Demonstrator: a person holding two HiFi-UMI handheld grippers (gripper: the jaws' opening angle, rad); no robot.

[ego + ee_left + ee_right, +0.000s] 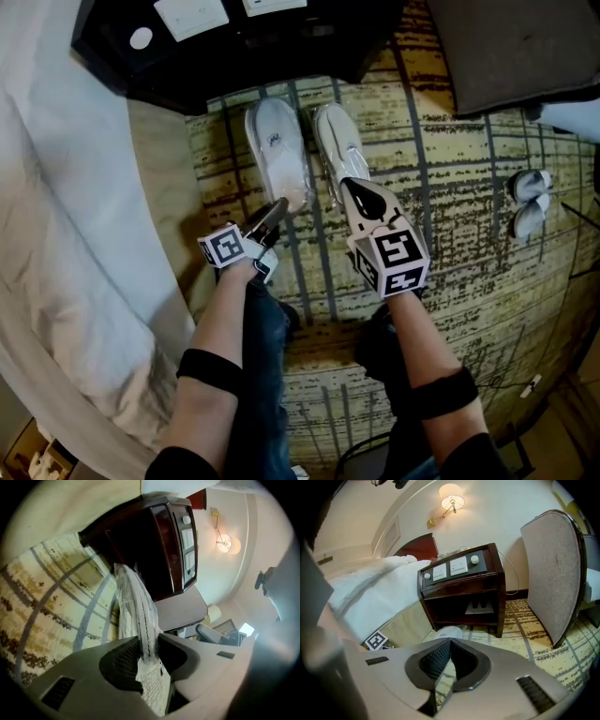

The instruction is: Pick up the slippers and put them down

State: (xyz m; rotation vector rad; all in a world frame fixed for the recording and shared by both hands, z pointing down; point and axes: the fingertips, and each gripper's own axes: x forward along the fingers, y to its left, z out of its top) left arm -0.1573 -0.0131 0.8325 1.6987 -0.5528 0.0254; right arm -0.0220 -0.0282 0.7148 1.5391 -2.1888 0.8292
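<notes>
Two white slippers lie side by side on the patterned carpet in front of the nightstand: the left slipper (277, 145) and the right slipper (337, 141). My left gripper (277, 208) is shut on the near end of the left slipper; in the left gripper view the plastic-wrapped slipper (136, 604) stands edge-on, pinched between the jaws of that gripper (149, 653). My right gripper (352, 189) hovers over the near end of the right slipper, shut with nothing between its jaws. From the right gripper (449, 649), the left slipper (449, 633) shows just beyond the tips.
A dark wooden nightstand (234, 47) (461, 583) stands just beyond the slippers. The bed with white sheets (66, 234) runs along the left. An upholstered chair (553, 573) stands at the right. Another white pair (530, 202) lies on the carpet at far right.
</notes>
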